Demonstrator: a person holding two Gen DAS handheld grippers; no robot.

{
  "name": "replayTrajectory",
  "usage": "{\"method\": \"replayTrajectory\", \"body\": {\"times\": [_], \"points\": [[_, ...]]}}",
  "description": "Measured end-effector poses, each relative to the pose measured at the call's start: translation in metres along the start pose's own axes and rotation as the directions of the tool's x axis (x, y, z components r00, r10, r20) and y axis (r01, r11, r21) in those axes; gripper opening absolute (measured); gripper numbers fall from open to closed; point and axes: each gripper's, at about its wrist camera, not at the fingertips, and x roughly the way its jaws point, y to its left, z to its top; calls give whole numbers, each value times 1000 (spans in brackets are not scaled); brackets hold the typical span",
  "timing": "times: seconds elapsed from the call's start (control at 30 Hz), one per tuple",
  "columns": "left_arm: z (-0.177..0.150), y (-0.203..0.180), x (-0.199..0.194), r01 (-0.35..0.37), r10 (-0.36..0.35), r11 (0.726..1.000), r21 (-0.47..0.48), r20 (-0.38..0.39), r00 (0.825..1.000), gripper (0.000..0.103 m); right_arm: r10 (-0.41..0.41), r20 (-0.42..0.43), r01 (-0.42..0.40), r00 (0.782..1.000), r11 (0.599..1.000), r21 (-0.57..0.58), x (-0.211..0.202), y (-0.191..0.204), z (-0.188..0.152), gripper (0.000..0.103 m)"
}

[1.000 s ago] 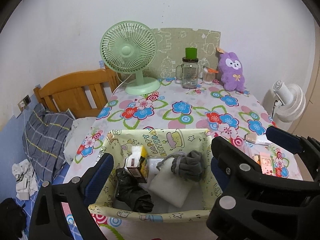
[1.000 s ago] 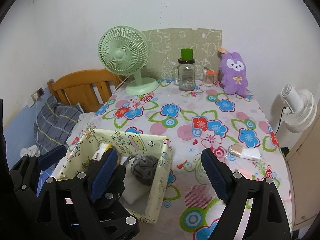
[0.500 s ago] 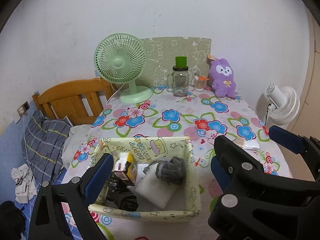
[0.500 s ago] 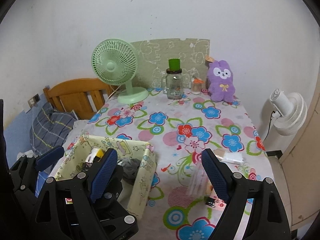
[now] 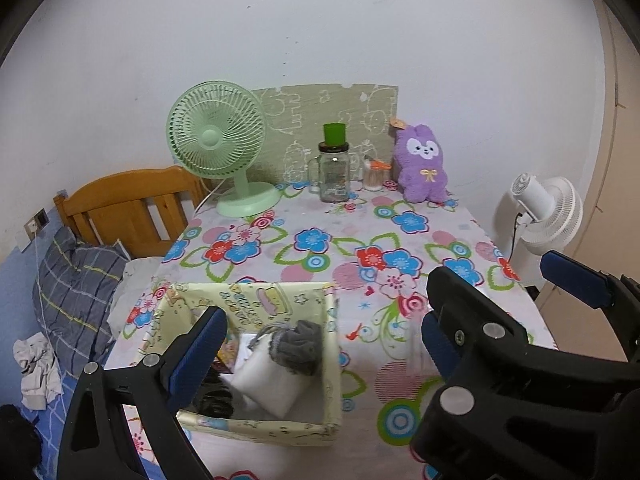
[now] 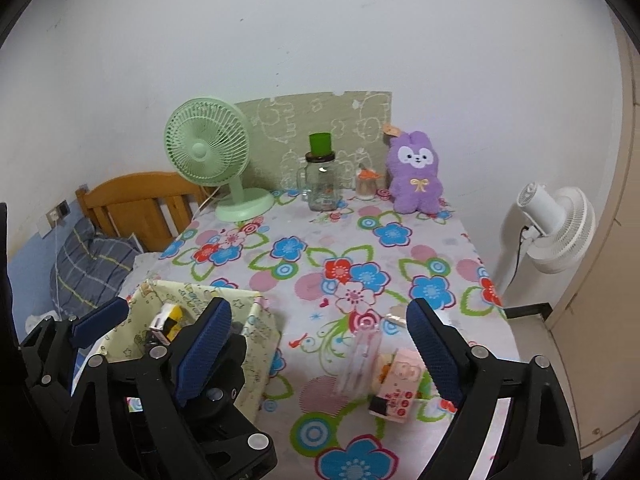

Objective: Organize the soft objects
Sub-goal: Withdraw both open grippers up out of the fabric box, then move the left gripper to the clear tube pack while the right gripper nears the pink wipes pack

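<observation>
A pale yellow fabric basket (image 5: 256, 308) (image 6: 256, 344) stands at the near left of the floral table. It holds grey socks (image 5: 298, 346), a white soft pad (image 5: 268, 380), a black item and a small box. A purple plush rabbit (image 5: 420, 170) (image 6: 414, 176) sits at the far right by the wall. My left gripper (image 5: 320, 354) is open and empty above the basket's near side. My right gripper (image 6: 316, 354) is open and empty over the table's near edge, right of the basket.
A green desk fan (image 5: 218, 144), a glass jar with a green cup (image 5: 334, 172) and a toothpick jar (image 5: 374, 176) stand at the back. A pink packet (image 6: 396, 388) and clear wrappers (image 6: 358, 360) lie near my right gripper. A white fan (image 6: 554, 228) stands off the right edge, a bed on the left.
Both grippers have pulled back and up from the table. The basket and the far objects look smaller and lower. Small packets have come into the right wrist view.
</observation>
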Motion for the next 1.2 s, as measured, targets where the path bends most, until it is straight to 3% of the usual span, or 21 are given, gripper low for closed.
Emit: {"method": "replayTrajectory", "body": {"times": [0.27,0.73,1.2], "points": [[-5,-21,1,89,-89,996,-6,-15,996,99,-28,21,28,999,1000,4,-9,-21,-4,95],[-21,-62,14,151,-150,988,20,-40,988,99,-99,35,99,994,995,2,-11,-60,-24,101],[-40,-87,43,148,-142,987,55,-98,985,99,-112,-25,113,993,993,41,13,-90,-50,101]]}}
